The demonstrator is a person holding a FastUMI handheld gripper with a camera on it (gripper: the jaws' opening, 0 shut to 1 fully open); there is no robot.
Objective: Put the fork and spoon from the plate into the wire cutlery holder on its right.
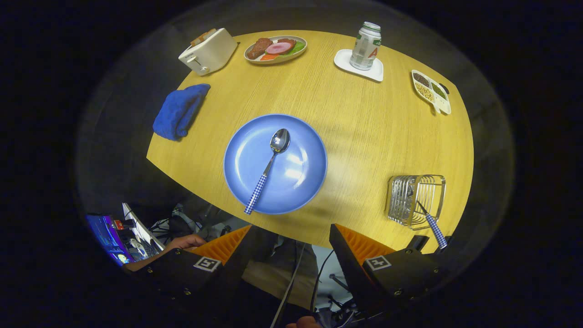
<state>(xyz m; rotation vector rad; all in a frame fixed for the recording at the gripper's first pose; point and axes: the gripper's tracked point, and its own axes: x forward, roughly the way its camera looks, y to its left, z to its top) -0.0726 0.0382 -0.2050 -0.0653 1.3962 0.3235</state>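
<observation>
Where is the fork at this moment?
The fork stands already in the wire cutlery holder, to the right of the blue plate, its checked handle sticking out. The open claw holds nothing.

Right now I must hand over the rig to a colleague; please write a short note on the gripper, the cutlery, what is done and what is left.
Gripper: open, holding nothing, held back over the near table edge, the blue plate just ahead of its fingers.
Spoon: lies on the plate, bowl away from the fingers, checked handle over the near rim.
Fork: already stands in the wire cutlery holder, right of the plate, handle sticking out.
Done: fork.
Left: grip the spoon, put it in the holder.
</observation>
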